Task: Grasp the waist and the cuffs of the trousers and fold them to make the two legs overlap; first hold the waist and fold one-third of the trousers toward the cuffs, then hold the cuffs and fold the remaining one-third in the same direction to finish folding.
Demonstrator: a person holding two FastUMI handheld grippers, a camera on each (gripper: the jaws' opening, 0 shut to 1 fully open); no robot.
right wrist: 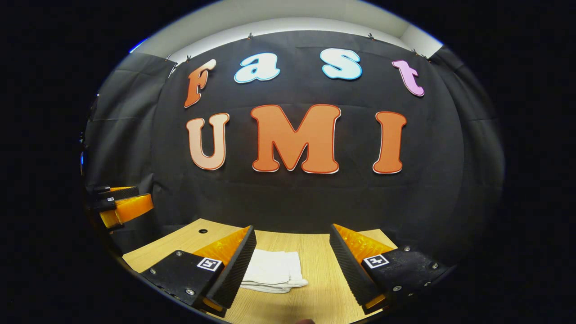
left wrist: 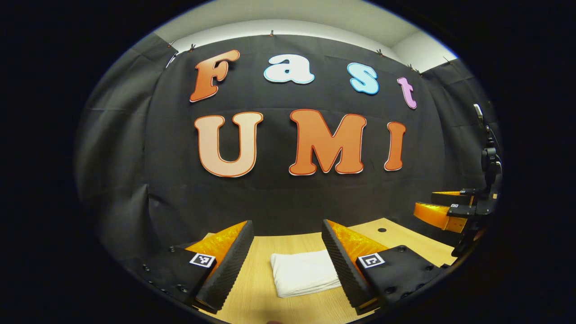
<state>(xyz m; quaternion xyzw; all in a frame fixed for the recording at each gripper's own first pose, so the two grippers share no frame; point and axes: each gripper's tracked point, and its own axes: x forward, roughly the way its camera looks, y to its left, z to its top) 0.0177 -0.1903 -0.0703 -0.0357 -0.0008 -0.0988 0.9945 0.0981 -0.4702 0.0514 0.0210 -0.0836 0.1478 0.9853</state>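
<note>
The trousers [left wrist: 303, 272] lay folded small on the table [left wrist: 405, 238] — apparently finished; both grippers [left wrist: 288, 256] [right wrist: 292, 258] hung wide, empty — nothing left but withdrawal.

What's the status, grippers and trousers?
Left hand-held gripper open, above table. Right hand-held gripper open, holding nothing. White trousers folded into a compact stack on the wooden table. Nothing in the way.

My left claw [left wrist: 288, 252] carries two wedge-shaped fingers with ribbed inner faces, each on a flat black plate dotted with round screw heads and bearing a small square black-and-white marker. My right claw [right wrist: 292, 254] is built alike: ribbed wedge fingers, black screwed plates, one square marker on each side.
</note>
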